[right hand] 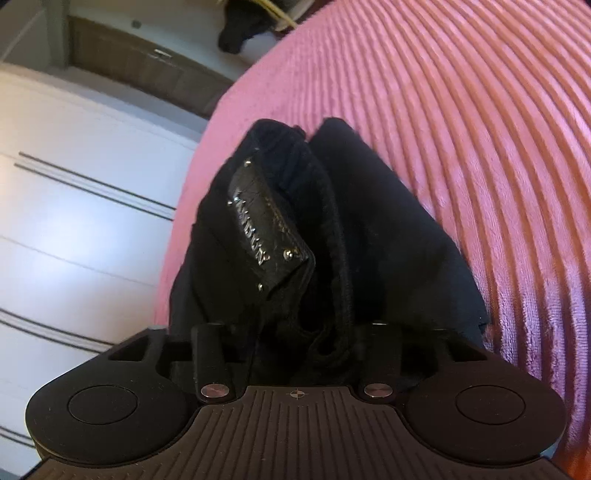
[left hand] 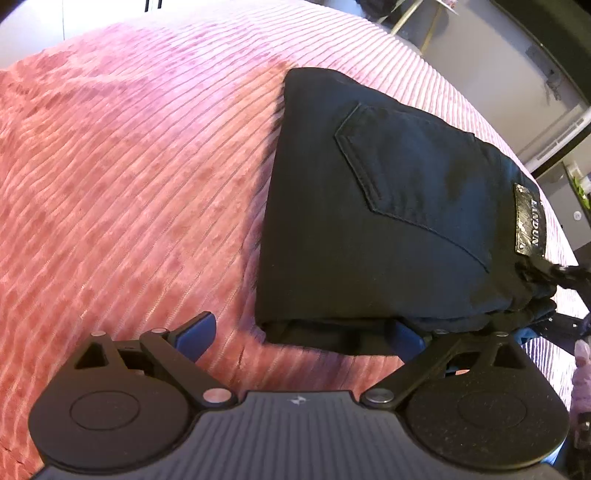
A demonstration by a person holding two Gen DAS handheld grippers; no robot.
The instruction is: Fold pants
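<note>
Black pants [left hand: 388,206] lie folded into a thick block on the pink ribbed bedspread [left hand: 129,166], back pocket and leather brand patch [left hand: 528,221] facing up. My left gripper [left hand: 301,336] stands wide open at the block's near edge. Its left pad [left hand: 195,332] rests over bare bedspread, and its right pad [left hand: 406,338] sits against the lower layers. In the right wrist view the pants' waistband end [right hand: 280,229] is bunched up with the patch [right hand: 266,229] showing. My right gripper [right hand: 295,343] has its jaws apart around this loose bunch, and its fingertips are buried in dark cloth.
The bed's edge [right hand: 184,221] runs just left of the pants, with pale floor or cabinet fronts [right hand: 74,221] beyond it. A dark item [right hand: 240,33] lies on the floor farther off. Furniture with thin gold legs [left hand: 406,14] stands past the bed. A pink sleeve [left hand: 581,369] shows at the right.
</note>
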